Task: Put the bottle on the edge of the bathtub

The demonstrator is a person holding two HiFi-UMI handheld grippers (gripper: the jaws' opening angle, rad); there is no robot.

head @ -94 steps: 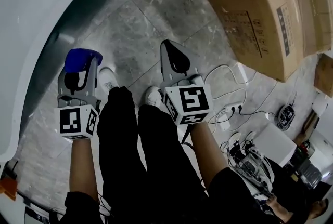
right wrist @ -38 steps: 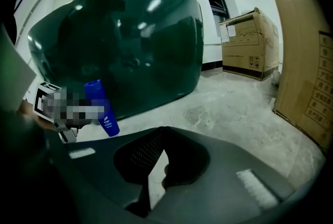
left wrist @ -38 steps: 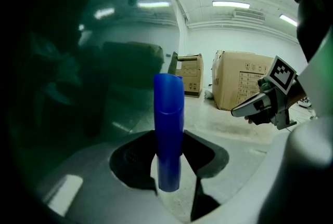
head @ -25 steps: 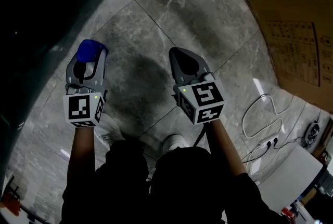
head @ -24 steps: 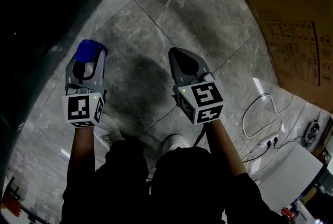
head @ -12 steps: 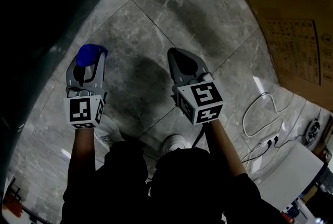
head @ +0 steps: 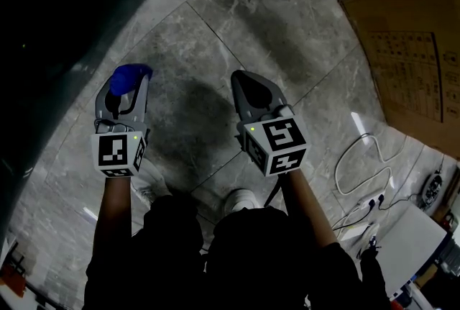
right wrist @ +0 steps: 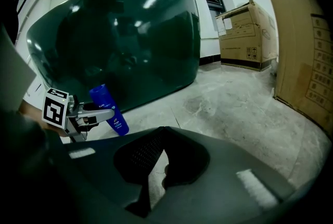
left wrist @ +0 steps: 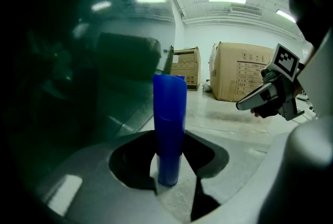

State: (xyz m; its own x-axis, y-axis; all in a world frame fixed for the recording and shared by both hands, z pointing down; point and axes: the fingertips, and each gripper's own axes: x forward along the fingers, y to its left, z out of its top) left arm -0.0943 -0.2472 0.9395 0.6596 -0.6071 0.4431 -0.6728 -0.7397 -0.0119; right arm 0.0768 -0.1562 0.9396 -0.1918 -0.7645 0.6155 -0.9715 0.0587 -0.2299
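Observation:
My left gripper [head: 128, 85] is shut on a blue bottle [head: 131, 76] and holds it above the grey marble floor, next to the dark curved bathtub wall [head: 50, 21]. In the left gripper view the blue bottle [left wrist: 169, 124] stands upright between the jaws of the left gripper [left wrist: 170, 166], with the bathtub [left wrist: 78, 62] close on the left. My right gripper [head: 238, 77] hangs beside it with its jaws together and nothing in them. From the right gripper [right wrist: 162, 129] I see the dark green bathtub [right wrist: 119, 36], the bottle [right wrist: 108, 109] and the left gripper [right wrist: 101, 113] in front of it.
Large cardboard boxes [head: 410, 35] stand on the floor to the right, and more boxes [left wrist: 239, 69] stand farther back. White cables [head: 366, 157] and a white box [head: 410, 244] lie at the lower right. The person's shoes [head: 241, 197] are below the grippers.
Over the last second both grippers shifted only slightly, the left one drifting a little down and right with the bottle still held. The right gripper stays shut and empty.

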